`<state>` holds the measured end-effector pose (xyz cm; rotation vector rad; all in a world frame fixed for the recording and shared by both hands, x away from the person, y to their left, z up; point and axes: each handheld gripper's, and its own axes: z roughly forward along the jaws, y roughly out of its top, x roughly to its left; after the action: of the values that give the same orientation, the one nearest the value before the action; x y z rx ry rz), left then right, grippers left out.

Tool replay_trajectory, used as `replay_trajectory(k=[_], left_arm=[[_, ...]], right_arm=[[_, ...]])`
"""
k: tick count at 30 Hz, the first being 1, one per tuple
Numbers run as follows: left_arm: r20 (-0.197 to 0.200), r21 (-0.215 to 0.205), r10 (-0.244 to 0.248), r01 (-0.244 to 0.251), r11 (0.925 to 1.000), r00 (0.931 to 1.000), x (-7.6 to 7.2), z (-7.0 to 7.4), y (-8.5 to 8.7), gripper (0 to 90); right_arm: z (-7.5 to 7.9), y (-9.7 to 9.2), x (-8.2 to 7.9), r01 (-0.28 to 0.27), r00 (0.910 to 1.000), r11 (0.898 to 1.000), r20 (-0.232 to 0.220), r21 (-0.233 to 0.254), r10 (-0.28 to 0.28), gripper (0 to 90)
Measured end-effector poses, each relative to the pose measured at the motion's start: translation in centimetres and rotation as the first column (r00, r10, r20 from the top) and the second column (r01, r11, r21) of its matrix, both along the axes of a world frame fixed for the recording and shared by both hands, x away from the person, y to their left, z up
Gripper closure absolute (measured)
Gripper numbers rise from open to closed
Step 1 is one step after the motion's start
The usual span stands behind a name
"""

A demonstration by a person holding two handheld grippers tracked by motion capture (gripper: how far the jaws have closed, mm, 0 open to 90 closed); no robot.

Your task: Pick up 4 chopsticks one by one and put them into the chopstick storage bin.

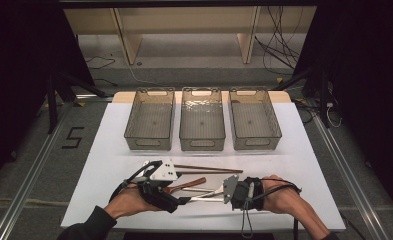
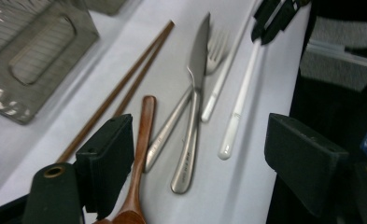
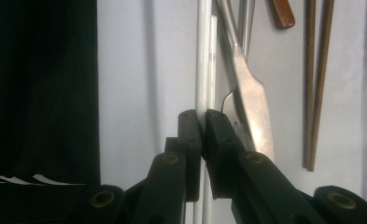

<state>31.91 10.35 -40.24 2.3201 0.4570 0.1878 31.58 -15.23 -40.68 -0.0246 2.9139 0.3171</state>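
A white worktop (image 1: 109, 150) carries three bins (image 1: 202, 120) along its far half; the near half, up to the front edge, has open room around the cutlery. The right gripper (image 3: 202, 122) is clamped on the white chopsticks (image 3: 204, 56), which run straight out from its jaws, beside the knife (image 3: 251, 93). The left gripper (image 2: 200, 154) stands wide, gripping nothing; the wooden spoon (image 2: 141, 154) lies against its left jaw, knife and fork (image 2: 214, 51) between the jaws.
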Motion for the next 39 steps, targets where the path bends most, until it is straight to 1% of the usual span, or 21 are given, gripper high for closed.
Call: replay_trajectory(k=[2,3,4,6,7,8,9,10,12,13,15,18,21,23,25,26,30,33,35,39], left_arm=[[-0.007,0.02,-0.016,0.016,0.9997,0.9998,0.0,-0.2,-0.3,25.5],[-0.005,0.032,-0.032,0.032,0.999,0.9995,0.0,-0.3,-0.5,27.0],[-0.01,0.035,-0.042,0.042,0.9985,0.9991,-0.1,-0.4,-0.7,28.6],[-0.018,0.059,-0.061,0.062,0.9963,0.998,-0.2,-0.6,-1.1,32.5],[-0.016,0.081,-0.076,0.078,0.9937,0.9969,-0.3,-0.7,-1.3,32.5],[-0.01,0.098,-0.085,0.086,0.9914,0.9963,-0.4,-0.9,-1.5,35.9],[0.002,0.11,-0.099,0.098,0.9891,0.9951,-0.5,-1.0,-1.6,35.9],[0.005,0.118,-0.109,0.108,0.9872,0.994,-0.6,-1.1,-1.8,38.6],[-0.009,0.129,-0.129,0.129,0.9832,0.9916,-0.7,-1.3,-2.1,42.1],[-0.012,0.138,-0.138,0.139,0.9807,0.9903,-0.7,-1.3,-2.2,45.4],[-0.014,0.154,-0.15,0.151,0.9765,0.9885,-0.8,-1.5,-2.4,46.7],[-0.02,0.162,-0.167,0.168,0.9725,0.9858,-0.9,-1.7,-2.6,50.7],[-0.021,0.17,-0.182,0.183,0.9684,0.9831,-0.9,-1.7,-2.7,56.0],[-0.026,0.172,-0.188,0.19,0.9666,0.9817,-0.9,-1.8,-2.8,59.1],[-0.033,0.182,-0.204,0.206,0.9614,0.9785,-0.9,-2.0,-3.0,63.0],[-0.035,0.188,-0.209,0.211,0.9592,0.9774,-0.9,-2.0,-3.1,63.0],[-0.048,0.187,-0.22,0.225,0.9562,0.9744,-1.0,-2.2,-3.2,69.2],[-0.062,0.19,-0.233,0.241,0.9518,0.9705,-1.0,-2.2,-3.3,71.0],[-0.065,0.195,-0.238,0.246,0.9494,0.9691,-1.0,-2.3,-3.4,73.6],[-0.068,0.194,-0.24,0.249,0.9489,0.9683,-1.0,-2.5,-3.4,81.2]], right_arm=[[0.0,0.2,0.0,-0.012,0.9999,1.0,0.009,0.003,0.012,85.9],[-0.1,0.3,-0.1,-0.009,0.9999,1.0,0.01,0.005,0.009,85.9],[-0.1,0.4,-0.1,-0.009,0.9999,1.0,0.011,-0.004,0.009,85.9],[0.0,0.8,-0.2,-0.022,0.9996,1.0,0.02,-0.009,0.022,85.9],[0.0,0.8,-0.2,-0.022,0.9996,1.0,0.02,-0.009,0.022,85.9],[0.0,1.0,-0.4,-0.022,0.9995,1.0,0.023,-0.01,0.023,85.9],[0.0,1.0,-0.4,-0.022,0.9995,1.0,0.023,-0.01,0.023,85.9],[0.0,1.1,-0.4,-0.024,0.9993,1.0,0.029,0.004,0.024,85.9],[0.1,1.2,-0.5,-0.03,0.9989,1.0,0.035,-0.008,0.031,85.9],[0.0,1.3,-0.5,-0.04,0.9983,0.999,0.043,0.003,0.04,85.9],[0.0,1.3,-0.6,-0.034,0.9986,0.999,0.04,0.0,0.033,85.9],[0.0,1.4,-0.6,-0.044,0.9981,0.999,0.041,-0.013,0.045,85.9],[0.0,1.5,-0.7,-0.05,0.9981,0.999,0.035,-0.016,0.05,85.9],[-0.1,1.6,-0.8,-0.065,0.997,0.998,0.042,-0.016,0.065,85.9],[-0.1,1.7,-0.9,-0.074,0.9962,0.997,0.044,-0.018,0.075,85.9],[-0.1,1.7,-0.9,-0.074,0.9962,0.997,0.044,-0.018,0.075,85.9],[-0.2,1.9,-1.2,-0.09,0.9946,0.996,0.049,-0.02,0.091,85.9],[-0.1,2.0,-1.3,-0.096,0.9941,0.995,0.049,-0.02,0.097,85.9],[-0.1,2.1,-1.4,-0.105,0.993,0.994,0.052,-0.022,0.106,85.9],[-0.1,2.1,-1.4,-0.119,0.991,0.993,0.057,-0.024,0.121,85.9]])
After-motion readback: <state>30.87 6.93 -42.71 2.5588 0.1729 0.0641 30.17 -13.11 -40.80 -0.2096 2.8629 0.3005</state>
